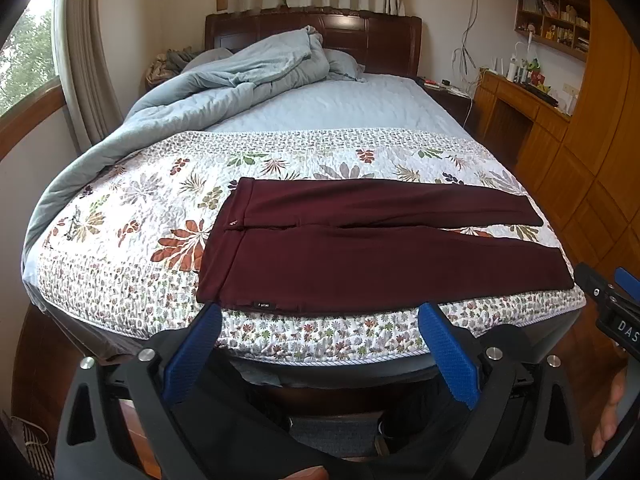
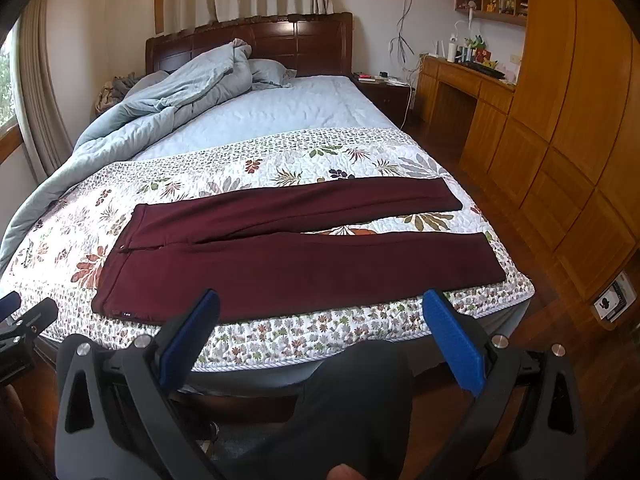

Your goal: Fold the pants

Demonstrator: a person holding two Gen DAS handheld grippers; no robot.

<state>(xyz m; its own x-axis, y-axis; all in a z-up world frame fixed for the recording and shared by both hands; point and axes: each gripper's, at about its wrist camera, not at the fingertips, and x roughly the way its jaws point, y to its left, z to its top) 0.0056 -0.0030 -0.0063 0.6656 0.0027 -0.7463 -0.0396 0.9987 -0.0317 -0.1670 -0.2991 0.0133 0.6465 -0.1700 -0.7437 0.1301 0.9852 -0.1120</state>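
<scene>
Both my claws, left gripper (image 1: 318, 354) and right gripper (image 2: 320, 344), spread wide, empty; soft, limp maroon knit pants (image 1: 360, 256) should drape, so I'd pinch waistband and hem

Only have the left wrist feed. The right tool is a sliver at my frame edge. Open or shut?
Observer: Open. The right tool has its fingers wide apart with nothing between them.
Operator: Touching the pants?
Observer: No. It's short of the pants, off the bed's near edge, facing the near leg.
Operator: Anything on the floor right of the bed?
Observer: A small white box-like item by the wardrobe base.
</scene>
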